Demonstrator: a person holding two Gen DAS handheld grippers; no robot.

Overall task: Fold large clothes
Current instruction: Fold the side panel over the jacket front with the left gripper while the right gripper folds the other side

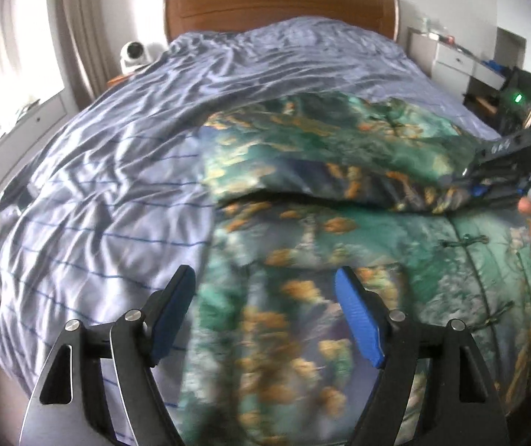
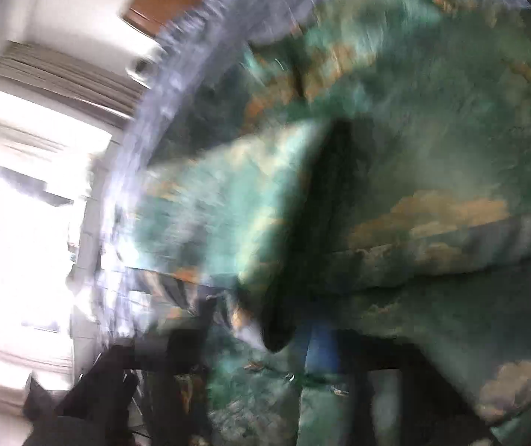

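A large green garment [image 1: 339, 245] with orange and blue print lies on the bed, its upper part folded over toward the right. My left gripper [image 1: 265, 316] is open and empty, just above the garment's near left edge. My right gripper [image 1: 462, 178] shows at the right in the left wrist view, held by a hand and pressed into the folded flap; its fingertips are buried in cloth. The right wrist view is badly blurred: green fabric [image 2: 395, 148] fills it and a fold of cloth hangs in front of the blue finger pad [image 2: 321, 349].
The bed carries a wrinkled lilac striped sheet [image 1: 117, 186] and a brown wooden headboard [image 1: 280, 3]. A white camera [image 1: 133, 55] stands left of the headboard. A white drawer unit [image 1: 451, 55] stands at the right, a bright window at the left.
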